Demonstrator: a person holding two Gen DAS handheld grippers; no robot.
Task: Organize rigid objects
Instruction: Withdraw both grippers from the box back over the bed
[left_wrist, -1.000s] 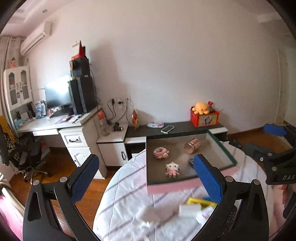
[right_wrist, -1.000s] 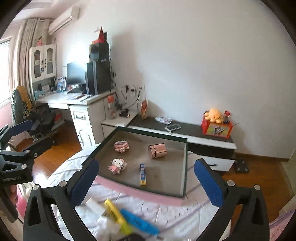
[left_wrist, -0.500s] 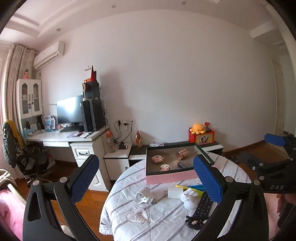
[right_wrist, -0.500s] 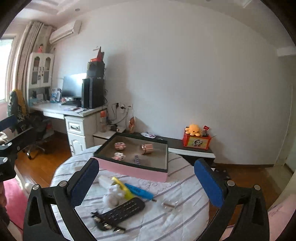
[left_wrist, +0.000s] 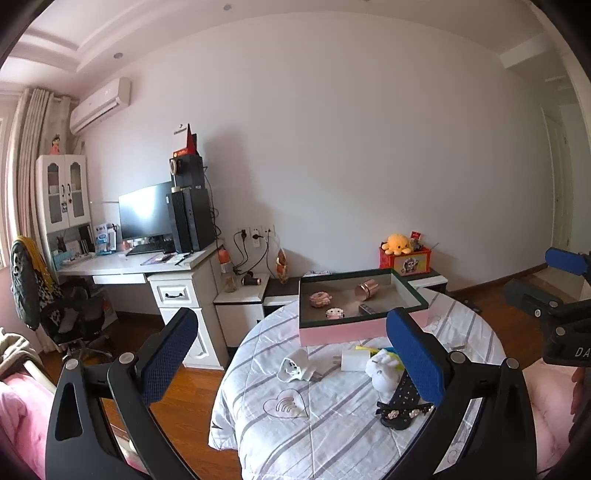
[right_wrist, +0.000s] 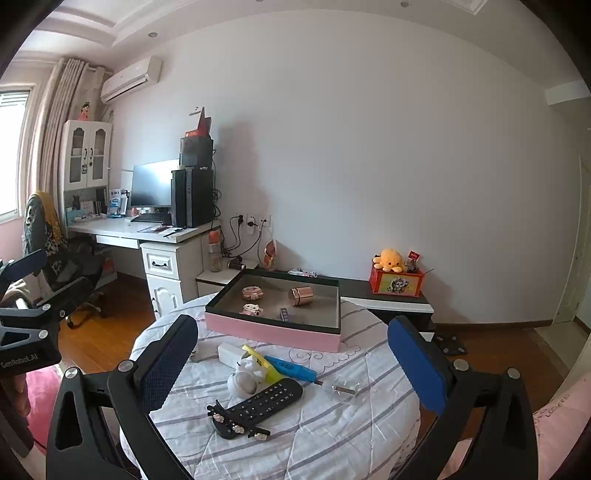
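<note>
A pink box with a dark rim (left_wrist: 343, 333) (right_wrist: 273, 334) stands at the far side of the round table. Inside lie a copper can (left_wrist: 365, 290) (right_wrist: 301, 295), two small pink figures and a dark bar. In front of it lie a white plug adapter (left_wrist: 295, 369), a white charger (right_wrist: 231, 349), a white figurine (right_wrist: 247, 374), yellow and blue markers (right_wrist: 290, 366), a black remote (right_wrist: 266, 402) and a hair clip (right_wrist: 236, 424). My left gripper (left_wrist: 291, 319) and right gripper (right_wrist: 292, 323) hang open and empty, well back from the table.
The striped cloth (left_wrist: 332, 435) covers the table, with wooden floor around it. Behind stand a white desk with a monitor (left_wrist: 144, 214), a low dark cabinet and a red box with a yellow plush (right_wrist: 395, 280). A clear small item (right_wrist: 341, 391) lies right of the remote.
Both grippers have drawn back and up from the box, so the whole table and its loose items have come into view. Both stay open and empty.
</note>
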